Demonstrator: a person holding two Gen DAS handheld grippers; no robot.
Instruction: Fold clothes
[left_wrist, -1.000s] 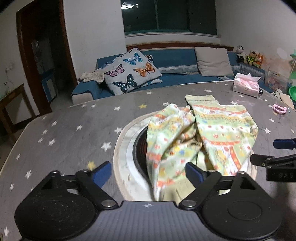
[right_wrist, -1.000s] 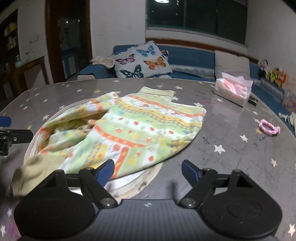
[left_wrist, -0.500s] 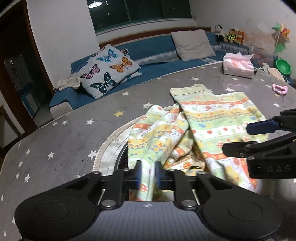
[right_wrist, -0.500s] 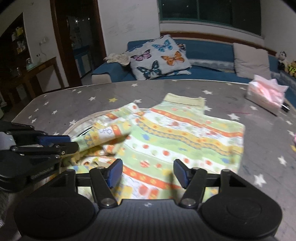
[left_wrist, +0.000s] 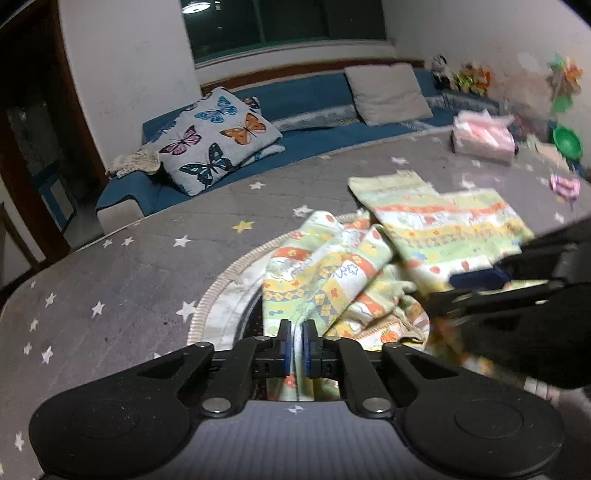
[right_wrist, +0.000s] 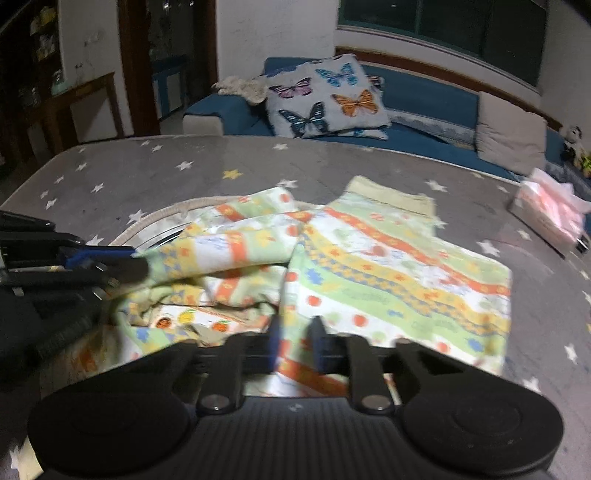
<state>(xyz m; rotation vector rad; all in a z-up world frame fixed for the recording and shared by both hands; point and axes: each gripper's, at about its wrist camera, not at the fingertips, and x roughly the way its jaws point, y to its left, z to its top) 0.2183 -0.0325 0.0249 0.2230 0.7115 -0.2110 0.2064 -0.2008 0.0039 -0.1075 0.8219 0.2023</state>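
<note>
L gripper (left_wrist: 295, 345) fingers clamped on patterned garment (left_wrist: 373, 273) hem, R gripper (right_wrist: 295, 343) fingers closing, cloth between

No readable text

No lettering, brand, number or sign can be made out anywhere; the blurred prints on the cloth (left_wrist: 436, 229) give no legible words.
</note>
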